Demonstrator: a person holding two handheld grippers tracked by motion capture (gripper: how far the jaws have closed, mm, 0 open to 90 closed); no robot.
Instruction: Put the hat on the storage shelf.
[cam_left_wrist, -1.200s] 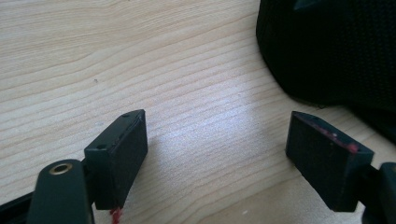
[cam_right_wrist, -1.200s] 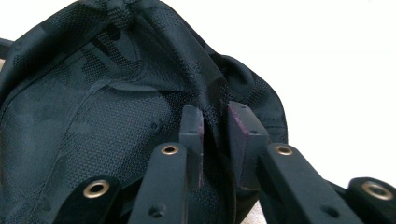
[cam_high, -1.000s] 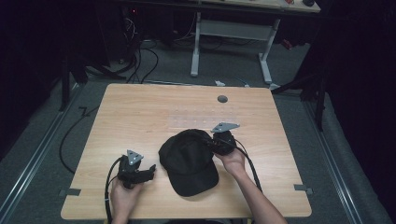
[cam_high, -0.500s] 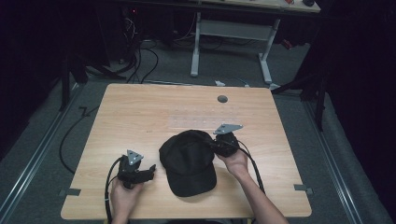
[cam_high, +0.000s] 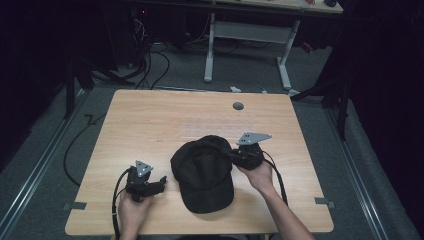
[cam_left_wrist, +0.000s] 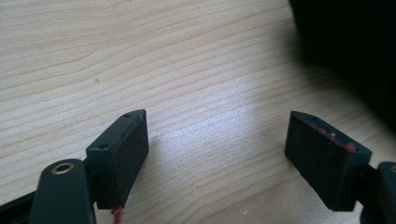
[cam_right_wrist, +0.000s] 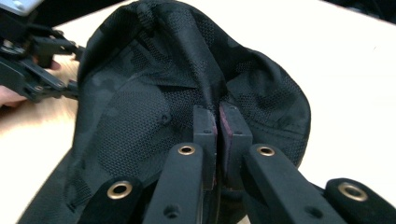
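Nearest the person, the left gripper (cam_high: 159, 183) rests low on the bench (cam_high: 150, 120), just left of the cap (cam_high: 205, 172) and apart from it. In the left gripper view its jaws stand wide apart over bare wood, released, with nothing between them; the cap is a dark mass at upper right. The cap, black mesh, lies at the bench's near centre, brim toward the person. The right gripper (cam_right_wrist: 218, 122) is at the cap's right rear edge, clenched on a pinched fold of its crown fabric. Beyond the cap, a grommet (cam_high: 238, 106) sits near the far edge. No readable writing or brand on the cap.
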